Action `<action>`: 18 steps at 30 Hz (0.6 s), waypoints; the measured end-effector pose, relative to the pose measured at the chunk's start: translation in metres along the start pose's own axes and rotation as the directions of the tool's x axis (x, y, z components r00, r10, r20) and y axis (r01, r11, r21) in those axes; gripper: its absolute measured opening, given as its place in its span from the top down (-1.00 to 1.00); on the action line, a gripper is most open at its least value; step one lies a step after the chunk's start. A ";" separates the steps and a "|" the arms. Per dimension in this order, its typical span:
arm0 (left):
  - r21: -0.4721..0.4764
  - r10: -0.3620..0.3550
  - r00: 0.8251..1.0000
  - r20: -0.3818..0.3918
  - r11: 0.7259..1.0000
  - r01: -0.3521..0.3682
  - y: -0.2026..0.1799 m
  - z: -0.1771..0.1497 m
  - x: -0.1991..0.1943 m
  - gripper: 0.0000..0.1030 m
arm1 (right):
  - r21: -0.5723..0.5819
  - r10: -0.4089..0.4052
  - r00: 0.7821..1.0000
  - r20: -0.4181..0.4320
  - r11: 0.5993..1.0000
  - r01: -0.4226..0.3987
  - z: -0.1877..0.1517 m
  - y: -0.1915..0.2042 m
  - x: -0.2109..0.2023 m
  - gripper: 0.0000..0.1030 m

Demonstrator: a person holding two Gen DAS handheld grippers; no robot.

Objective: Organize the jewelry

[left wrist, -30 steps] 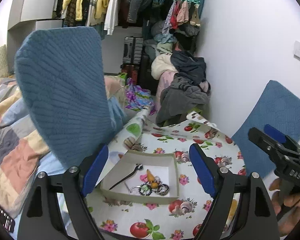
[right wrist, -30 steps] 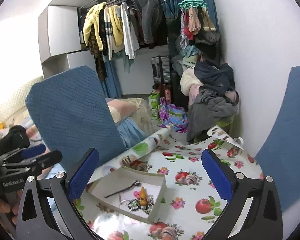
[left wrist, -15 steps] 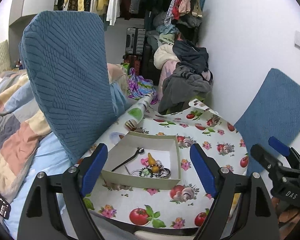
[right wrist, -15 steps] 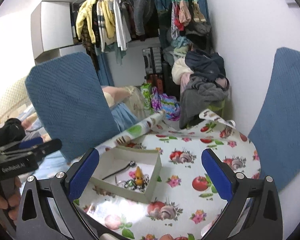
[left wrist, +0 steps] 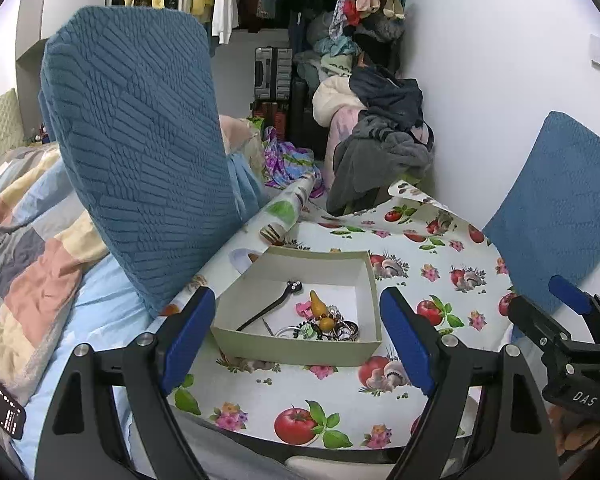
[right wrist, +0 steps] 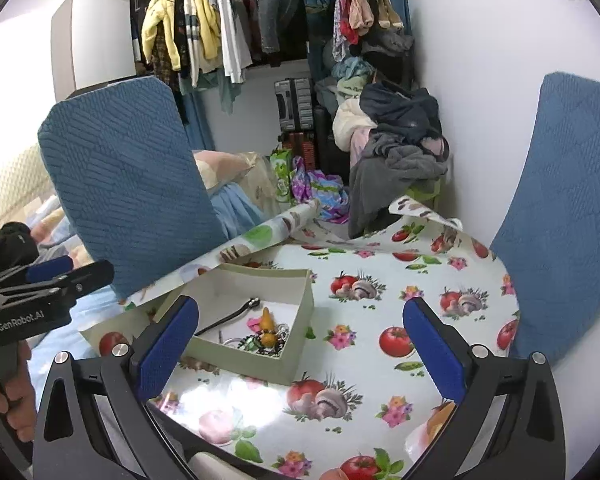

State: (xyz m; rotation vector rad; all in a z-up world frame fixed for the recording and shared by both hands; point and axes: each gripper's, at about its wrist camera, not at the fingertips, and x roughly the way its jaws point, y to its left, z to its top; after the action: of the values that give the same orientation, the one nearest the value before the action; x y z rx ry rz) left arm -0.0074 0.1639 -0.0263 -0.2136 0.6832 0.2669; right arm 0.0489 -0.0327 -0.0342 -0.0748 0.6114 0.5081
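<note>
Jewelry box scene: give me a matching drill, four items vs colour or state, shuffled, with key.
Items:
1. box
2. hair stick
3. left gripper
4. chair back

Descriptions:
A. blue, textured
B. open, holding nothing
C. pale, lidless, jewelry piled inside
D. black, lying slanted in the box

Pairs: 1-C, 2-D, 3-B, 4-A

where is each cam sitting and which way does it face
Left wrist: on the left hand-held gripper, facing down at the jewelry box; open fingers frame it, right hand-held gripper at right edge.
Right wrist: on the right hand-held gripper, facing the tablecloth; a hand shows left.
Both share the box and blue chair back.
</note>
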 end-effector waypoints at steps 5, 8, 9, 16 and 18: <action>0.003 0.008 1.000 -0.015 1.000 -0.008 0.004 -0.002 0.006 -0.63 | 0.026 -0.003 1.000 -0.018 1.000 0.003 -0.001 -0.003 0.004 -1.00; 0.007 0.011 1.000 -0.026 1.000 -0.011 0.004 -0.003 0.009 -0.63 | 0.042 -0.007 1.000 -0.027 0.999 0.008 -0.002 -0.007 0.007 -1.00; 0.005 0.013 0.999 -0.031 1.000 -0.013 0.005 -0.003 0.010 -0.63 | 0.048 -0.007 0.999 -0.033 0.999 0.009 -0.002 -0.008 0.008 -1.00; 0.003 0.007 0.998 -0.056 1.000 -0.007 0.006 -0.005 0.014 -0.63 | 0.061 -0.014 0.999 -0.044 0.998 0.017 -0.005 -0.011 0.010 -1.00; 0.001 0.000 0.998 -0.067 1.000 0.000 0.005 -0.005 0.015 -0.64 | 0.063 -0.017 0.999 -0.049 0.998 0.020 -0.005 -0.012 0.011 -1.00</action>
State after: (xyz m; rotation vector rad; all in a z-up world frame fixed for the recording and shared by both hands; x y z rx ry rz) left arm -0.0007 0.1695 -0.0404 -0.2227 0.7497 0.2603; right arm 0.0602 -0.0395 -0.0454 -0.0323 0.6731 0.4697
